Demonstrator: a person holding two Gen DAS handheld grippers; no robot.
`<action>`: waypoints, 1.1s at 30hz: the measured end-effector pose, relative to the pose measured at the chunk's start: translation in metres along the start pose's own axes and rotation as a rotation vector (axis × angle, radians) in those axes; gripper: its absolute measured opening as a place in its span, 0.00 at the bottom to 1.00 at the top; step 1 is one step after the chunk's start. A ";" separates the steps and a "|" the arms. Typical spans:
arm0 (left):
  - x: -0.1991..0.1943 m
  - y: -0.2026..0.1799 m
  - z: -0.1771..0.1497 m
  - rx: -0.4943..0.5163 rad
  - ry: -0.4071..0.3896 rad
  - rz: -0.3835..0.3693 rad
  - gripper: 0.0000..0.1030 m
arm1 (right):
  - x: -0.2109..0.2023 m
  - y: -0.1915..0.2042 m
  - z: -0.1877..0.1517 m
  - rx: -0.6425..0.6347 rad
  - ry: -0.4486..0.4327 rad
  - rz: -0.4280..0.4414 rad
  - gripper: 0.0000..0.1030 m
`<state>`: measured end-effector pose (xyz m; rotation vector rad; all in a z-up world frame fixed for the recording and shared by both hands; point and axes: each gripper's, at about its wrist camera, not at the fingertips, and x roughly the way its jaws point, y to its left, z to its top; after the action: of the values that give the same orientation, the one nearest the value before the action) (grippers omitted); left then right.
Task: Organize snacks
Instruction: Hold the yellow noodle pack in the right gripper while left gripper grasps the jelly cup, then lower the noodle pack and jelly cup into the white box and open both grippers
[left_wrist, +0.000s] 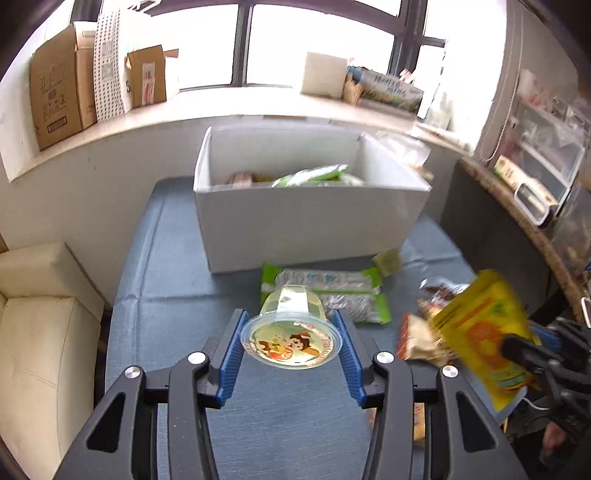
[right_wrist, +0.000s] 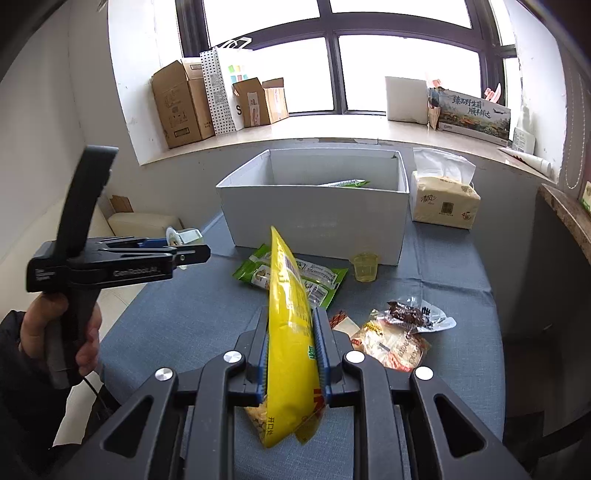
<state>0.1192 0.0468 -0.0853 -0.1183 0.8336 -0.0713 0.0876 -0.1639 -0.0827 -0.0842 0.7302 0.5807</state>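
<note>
The left gripper (left_wrist: 291, 345) is clamped on a clear jelly cup (left_wrist: 291, 332). Its blue pads (left_wrist: 231, 354) press the cup's sides just under the rim, and the printed cartoon lid faces the camera. The cup is lifted clear of the blue tablecloth (left_wrist: 177, 295), over the middle of the table. From the right wrist view, this gripper (right_wrist: 192, 253) shows side-on at the left edge of the table, held by a hand (right_wrist: 59, 332) in a dark sleeve.

The right gripper (right_wrist: 290, 354) is closed on a yellow snack bag (right_wrist: 290, 325). The bag stands on edge between the pads, its top corner pointing toward the white box (right_wrist: 314, 218), its lower end hanging below the fingers. In the left wrist view the same bag (left_wrist: 480, 332) appears tilted and blurred near the right edge of the table.

The white box sits open at the far edge of the table, against the wall under the window sill. Inside lies a green packet (left_wrist: 314, 175).

On the cloth in front of the box lies a second green packet (right_wrist: 295, 277), flat. Just right of it, close to the box's near right corner, stands a small clear cup (right_wrist: 365, 267). Nearer the right edge is a loose heap of small wrapped snacks (right_wrist: 399, 332). A pack of tissues (right_wrist: 445, 201) sits beside the box at the far right corner.
</note>
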 end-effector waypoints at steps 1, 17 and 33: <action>-0.005 -0.003 0.006 0.003 -0.010 -0.008 0.50 | 0.001 -0.001 0.006 -0.006 -0.006 -0.003 0.19; 0.046 0.005 0.157 0.015 -0.102 0.038 0.50 | 0.072 -0.053 0.170 0.054 -0.133 0.022 0.17; 0.126 0.039 0.160 -0.057 0.011 0.099 1.00 | 0.156 -0.096 0.187 0.127 -0.015 -0.076 1.00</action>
<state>0.3232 0.0836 -0.0759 -0.1299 0.8519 0.0450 0.3443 -0.1213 -0.0560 0.0097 0.7446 0.4611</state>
